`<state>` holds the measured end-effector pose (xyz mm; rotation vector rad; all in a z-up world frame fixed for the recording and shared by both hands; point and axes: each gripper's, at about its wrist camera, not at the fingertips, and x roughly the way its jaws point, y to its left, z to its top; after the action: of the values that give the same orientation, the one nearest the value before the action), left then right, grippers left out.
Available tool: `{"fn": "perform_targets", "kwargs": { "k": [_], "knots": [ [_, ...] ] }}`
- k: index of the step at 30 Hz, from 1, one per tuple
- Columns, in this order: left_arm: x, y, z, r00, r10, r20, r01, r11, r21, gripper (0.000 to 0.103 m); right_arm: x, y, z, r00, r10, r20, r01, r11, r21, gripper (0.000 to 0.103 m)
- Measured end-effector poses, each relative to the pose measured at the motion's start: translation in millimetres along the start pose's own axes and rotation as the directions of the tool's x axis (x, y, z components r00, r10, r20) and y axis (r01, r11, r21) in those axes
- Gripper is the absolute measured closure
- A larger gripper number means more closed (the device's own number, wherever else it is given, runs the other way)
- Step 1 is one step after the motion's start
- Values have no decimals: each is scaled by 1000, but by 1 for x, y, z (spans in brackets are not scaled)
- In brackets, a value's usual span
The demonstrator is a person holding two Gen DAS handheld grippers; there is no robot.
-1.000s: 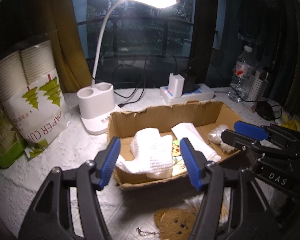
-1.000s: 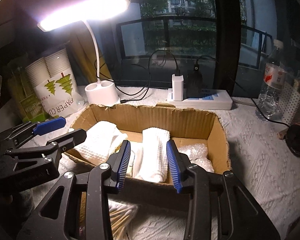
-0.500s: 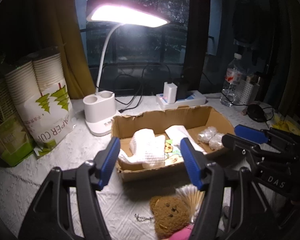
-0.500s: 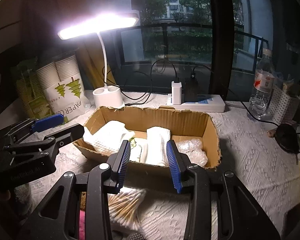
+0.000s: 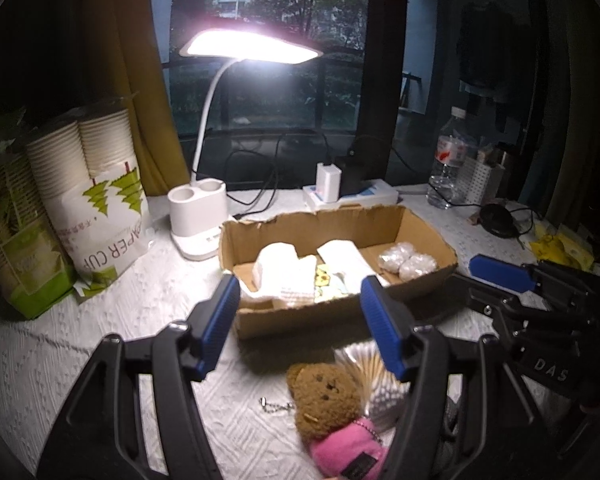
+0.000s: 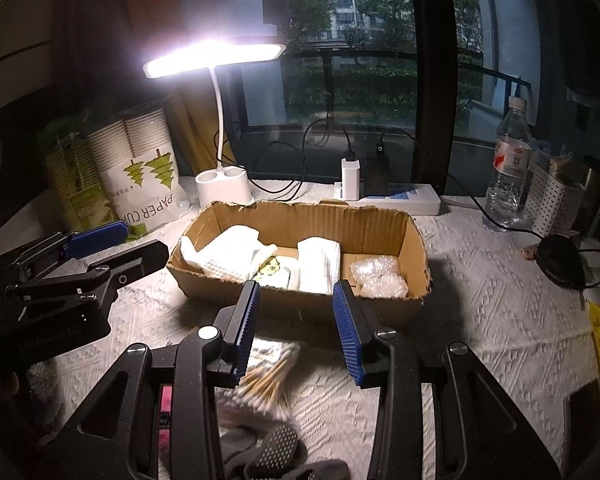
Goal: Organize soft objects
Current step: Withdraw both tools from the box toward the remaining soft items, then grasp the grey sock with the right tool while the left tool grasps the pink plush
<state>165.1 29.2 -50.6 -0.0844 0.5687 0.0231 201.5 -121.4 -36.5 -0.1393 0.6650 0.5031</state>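
Observation:
A cardboard box (image 5: pixel 340 312) (image 6: pixel 300 216) on the white cloth holds white towels (image 5: pixel 284 268) (image 6: pixel 224 252), a rolled white cloth (image 6: pixel 318 264), a small cartoon-print item (image 6: pixel 274 268) and bubble-wrap bundles (image 5: pixel 406 260) (image 6: pixel 376 276). In front of the box lie a brown teddy bear in pink (image 5: pixel 328 404), a bag of cotton swabs (image 6: pixel 268 376) and a dark dotted sock (image 6: pixel 276 452). My left gripper (image 5: pixel 300 328) is open and empty above the bear. My right gripper (image 6: pixel 296 328) is open and empty above the swabs.
A lit desk lamp (image 5: pixel 198 208) stands behind the box. Paper cup sleeves (image 5: pixel 96 192) stand at the left. A power strip (image 6: pixel 392 196), a water bottle (image 6: pixel 508 172), a perforated holder (image 6: pixel 548 196) and cables sit at the back right.
Both grippers have pulled back and up from the box. The bear, swabs and sock have come into view in front of it. Both stay open.

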Motion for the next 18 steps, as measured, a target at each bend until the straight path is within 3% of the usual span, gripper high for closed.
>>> {"fn": "perform_targets", "kwargs": {
  "k": [18],
  "knots": [
    [-15, -16, -39, 999, -27, -44, 28, 999, 16, 39, -26, 6, -41, 1000, -12, -26, 12, 1000, 13, 63]
  ]
}}
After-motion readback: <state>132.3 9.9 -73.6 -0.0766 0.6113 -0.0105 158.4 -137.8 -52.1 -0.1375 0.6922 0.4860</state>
